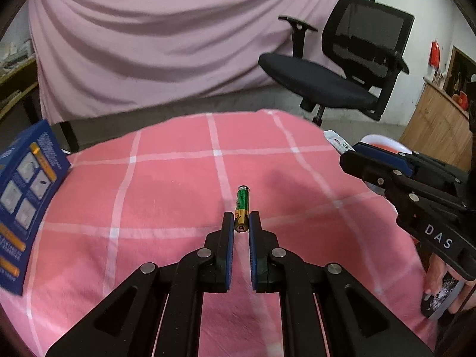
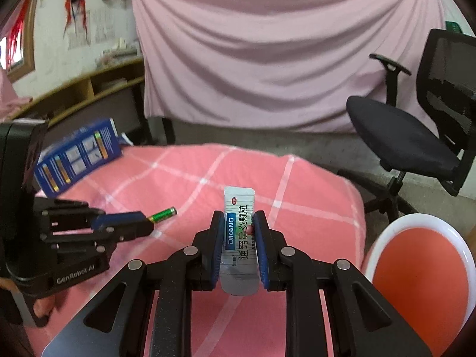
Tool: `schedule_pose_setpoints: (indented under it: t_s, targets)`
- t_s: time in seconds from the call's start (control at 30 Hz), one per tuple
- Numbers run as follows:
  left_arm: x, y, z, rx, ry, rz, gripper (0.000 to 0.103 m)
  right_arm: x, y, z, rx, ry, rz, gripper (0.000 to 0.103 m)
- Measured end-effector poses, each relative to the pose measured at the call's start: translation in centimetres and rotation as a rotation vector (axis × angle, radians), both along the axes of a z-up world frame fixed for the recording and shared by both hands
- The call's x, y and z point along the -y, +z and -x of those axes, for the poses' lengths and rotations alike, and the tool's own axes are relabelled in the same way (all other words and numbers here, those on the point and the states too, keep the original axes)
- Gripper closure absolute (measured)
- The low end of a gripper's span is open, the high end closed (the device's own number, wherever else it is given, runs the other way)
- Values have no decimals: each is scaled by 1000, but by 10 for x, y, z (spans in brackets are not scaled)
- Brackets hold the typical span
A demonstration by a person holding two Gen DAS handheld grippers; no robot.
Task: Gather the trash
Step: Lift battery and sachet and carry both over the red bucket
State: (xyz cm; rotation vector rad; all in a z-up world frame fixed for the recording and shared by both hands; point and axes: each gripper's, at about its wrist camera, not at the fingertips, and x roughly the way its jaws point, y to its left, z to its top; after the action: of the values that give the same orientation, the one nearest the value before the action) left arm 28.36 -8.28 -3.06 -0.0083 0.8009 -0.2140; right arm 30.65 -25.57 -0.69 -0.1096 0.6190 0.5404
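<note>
My left gripper is shut on a green and gold battery, held by its near end above the pink checked cloth. The battery also shows in the right wrist view, sticking out of the left gripper. My right gripper is shut on a white medicine sachet with blue and black print, held upright above the cloth. In the left wrist view the right gripper is at the right edge with the sachet's tip showing.
A blue battery box leans at the cloth's left edge; it also shows in the right wrist view. A white bin with a red inside stands low at the right. A black office chair stands beyond the cloth's far edge.
</note>
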Motion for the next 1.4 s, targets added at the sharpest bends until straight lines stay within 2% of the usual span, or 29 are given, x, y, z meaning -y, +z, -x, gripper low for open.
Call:
schedule_pose_setpoints:
  t_s: [0.17,0.37,0.53,0.7,1.0,1.2,1.4]
  targets:
    - [9,20,26,124,18,43,96,13,15,20,108,-34,-52,85]
    - [30,52,51,305,19,63,96,38,37,47,287,-98,-121,85]
    - [52,77,64,436,-1,48,96,62,54,67,411,-166,-168,85]
    - [70,94,73,535,-52,34,96,82,65,79,476,-224,-186,85]
    - [111,103,67,594,-152,37,96,130,68,86,512,-360,-241,85]
    - [143,103,65,596,-221,36,96,158,64,87,493,-427,-255,85]
    - [168,95,61,569,-271,39,96,182,56,81,432,-491,-277,85]
